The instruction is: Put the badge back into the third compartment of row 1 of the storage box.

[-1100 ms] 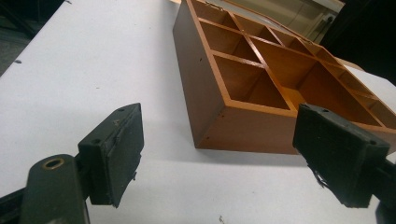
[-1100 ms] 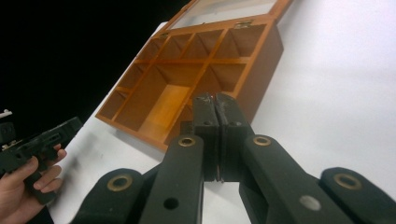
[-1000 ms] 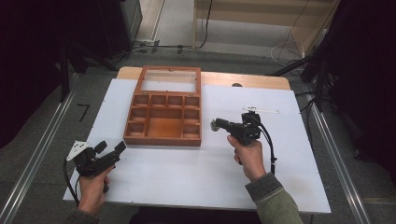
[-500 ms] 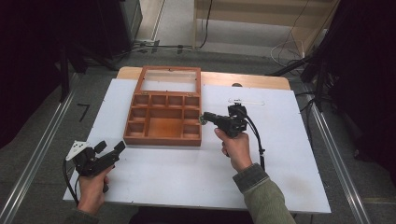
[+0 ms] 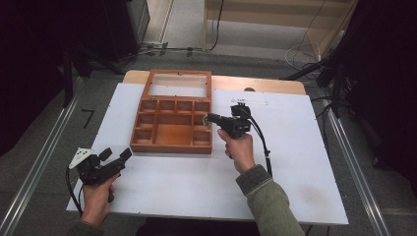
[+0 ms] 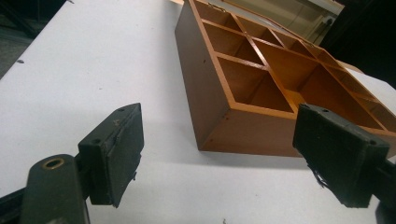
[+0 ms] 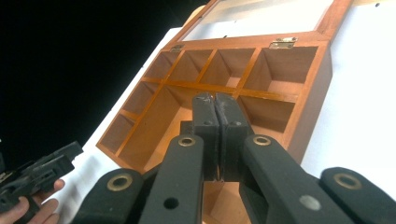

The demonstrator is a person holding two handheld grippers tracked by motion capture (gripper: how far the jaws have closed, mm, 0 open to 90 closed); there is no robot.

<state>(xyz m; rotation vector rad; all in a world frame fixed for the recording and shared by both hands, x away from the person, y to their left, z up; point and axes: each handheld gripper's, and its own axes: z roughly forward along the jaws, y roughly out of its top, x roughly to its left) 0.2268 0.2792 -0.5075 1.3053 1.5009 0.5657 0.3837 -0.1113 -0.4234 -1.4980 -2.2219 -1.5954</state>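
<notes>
A wooden box (image 5: pixel 172 129) with several empty compartments lies mid-table, its glazed lid (image 5: pixel 179 84) folded open behind it. My right gripper (image 5: pixel 209 118) reaches over the box's right-hand compartments. In the right gripper view its jaws (image 7: pixel 215 105) are pressed together above the box (image 7: pixel 224 74), with nothing visible between them. My left gripper (image 5: pixel 116 158) rests near the table's front left corner, open and pointing at the box. In the left gripper view the box's near corner (image 6: pixel 243 116) lies just beyond the open gripper (image 6: pixel 229 158).
The white table top (image 5: pixel 295 162) has bare room to the right of and in front of the box. A wooden strip (image 5: pixel 265 84) edges the far side. Metal rails (image 5: pixel 39 167) run along the floor on both sides. The left hand and its gripper (image 7: pixel 35 176) show in the right gripper view.
My right gripper has moved left and slightly forward, from beside the box to over its right-hand compartments. The left gripper has stayed put.
</notes>
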